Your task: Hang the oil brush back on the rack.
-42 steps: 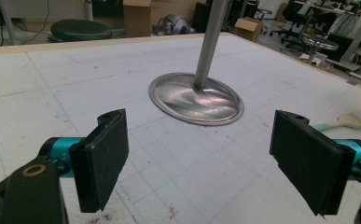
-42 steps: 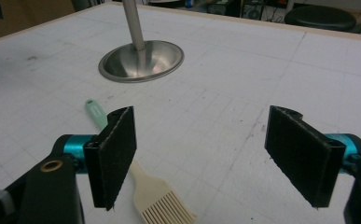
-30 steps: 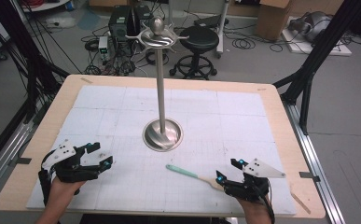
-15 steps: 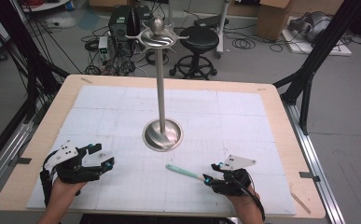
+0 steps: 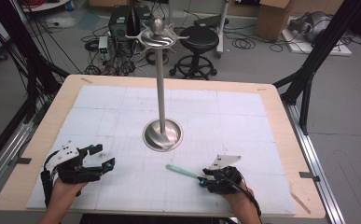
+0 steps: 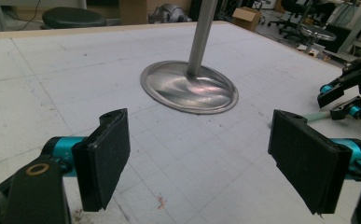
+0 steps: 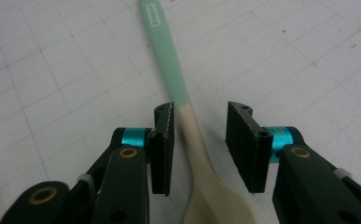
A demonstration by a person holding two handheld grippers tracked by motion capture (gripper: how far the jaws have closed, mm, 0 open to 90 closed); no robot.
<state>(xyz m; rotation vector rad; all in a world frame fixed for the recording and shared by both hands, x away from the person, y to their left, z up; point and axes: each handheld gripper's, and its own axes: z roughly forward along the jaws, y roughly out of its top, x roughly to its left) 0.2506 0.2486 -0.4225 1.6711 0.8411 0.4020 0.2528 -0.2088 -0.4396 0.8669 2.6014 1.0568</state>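
A wooden spoon (image 5: 183,171) with a mint-green handle lies flat on the white gridded mat (image 5: 122,107), near the front right. My right gripper (image 5: 205,181) is low over it. In the right gripper view the spoon's (image 7: 178,88) neck runs between the jaws of that gripper (image 7: 200,109). They have just been closing; a gap remains at the right-hand pad (image 7: 243,140). My left gripper (image 5: 104,156) rests at the front left, open wide with nothing between its pads (image 6: 199,135). The left gripper view also catches the right gripper (image 6: 343,98) at its right edge.
A tall metal stand (image 5: 163,135) with a round base and hooked top rises from the middle of the mat, and its base (image 6: 190,88) lies ahead of the left gripper. The wooden table edge (image 5: 281,121) frames the mat. Stools, cables and boxes stand on the floor behind.
My right gripper has moved left and down over the spoon's neck, and its jaws have narrowed around it. The left gripper has stayed in place.
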